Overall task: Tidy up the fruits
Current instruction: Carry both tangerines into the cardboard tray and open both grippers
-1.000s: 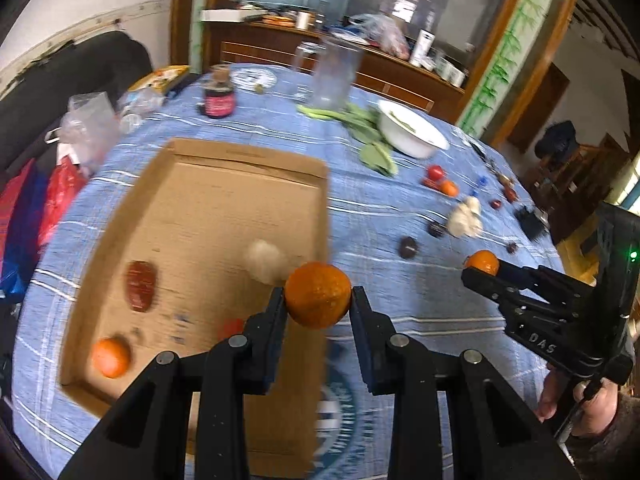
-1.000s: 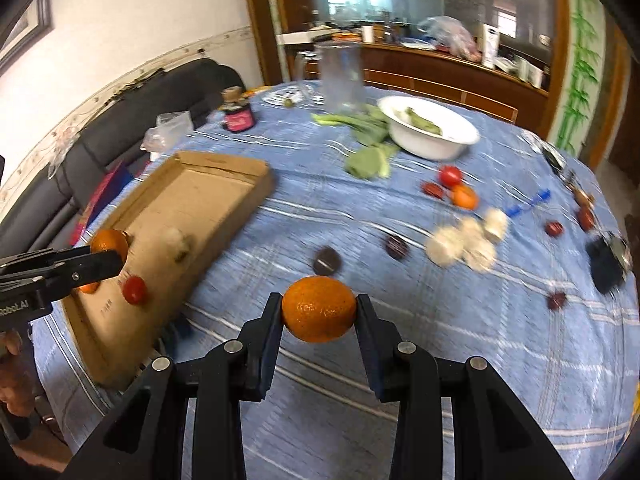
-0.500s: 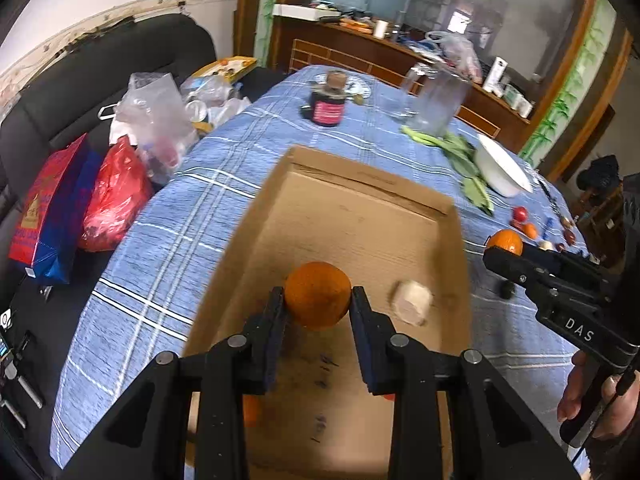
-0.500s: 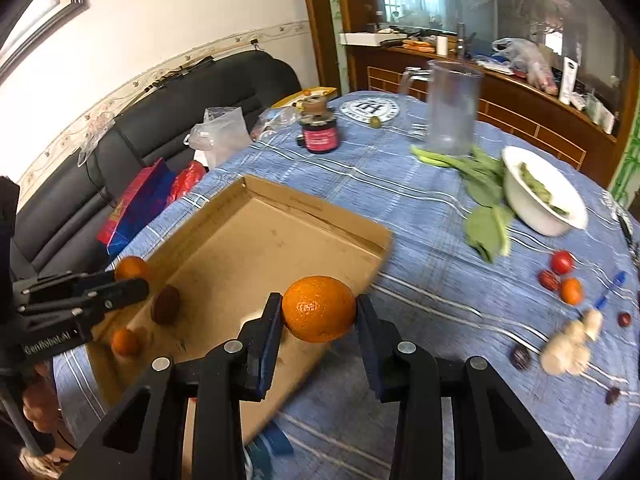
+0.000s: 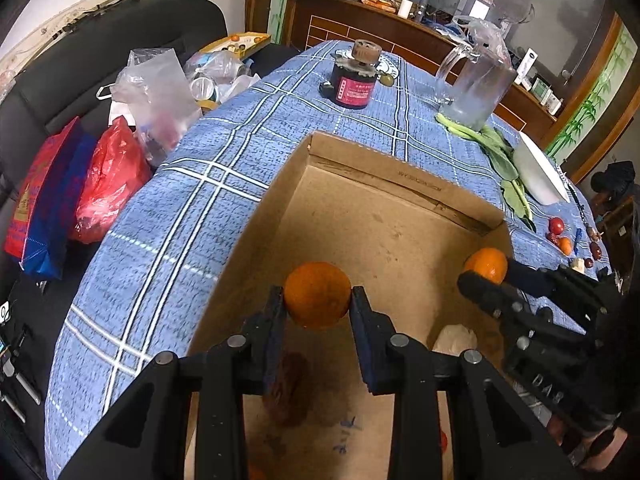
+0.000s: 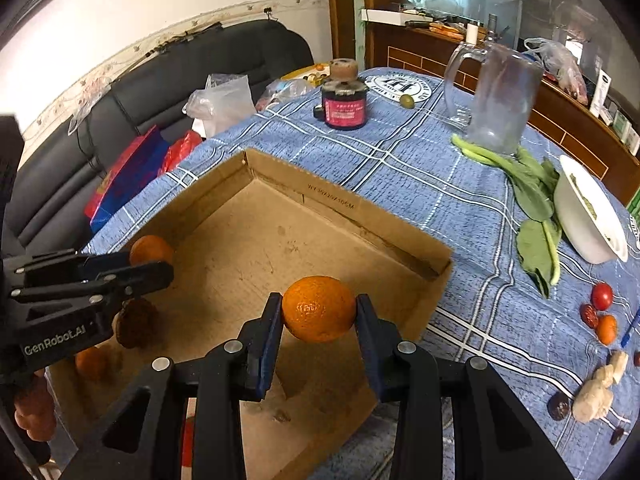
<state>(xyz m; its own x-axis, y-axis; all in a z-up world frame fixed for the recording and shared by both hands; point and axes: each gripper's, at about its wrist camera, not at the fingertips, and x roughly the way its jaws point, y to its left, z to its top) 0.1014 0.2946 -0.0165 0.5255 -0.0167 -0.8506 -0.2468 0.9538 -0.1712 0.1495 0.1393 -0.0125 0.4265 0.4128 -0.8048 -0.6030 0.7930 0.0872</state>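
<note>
Nearest the lens: left gripper [image 5: 318, 310] clamped on an orange [image 5: 317, 294], fingers [image 5: 275, 322] pressing its two sides at the widest part, fruit hanging above the floor of the cardboard box [image 5: 384, 184]. Same picture on the other side: right gripper [image 6: 318, 322] closed around a second orange [image 6: 319, 308], also poised over the box near its right wall. Both fingers narrow, filled by the fruit, nothing else between them.

Likely handling: firm, round, light, with a slightly waxy peel; apt to roll once let go, so better lowered close to the box floor before release. Grip across the middle looks right; harder squeezing risks bruising.

Below and just beyond in the box: a dark reddish-brown fruit [image 6: 138, 322], a small orange fruit [image 6: 91, 362], a pale lump [image 5: 456, 340].

Farther out on the blue checked bench [image 6: 420, 168]: cherry tomato [image 6: 602, 296], red date [image 6: 589, 315], leafy greens [image 6: 532, 200], white bowl [image 6: 588, 216], glass pitcher [image 6: 500, 100], dark jar [image 6: 344, 98].
</note>
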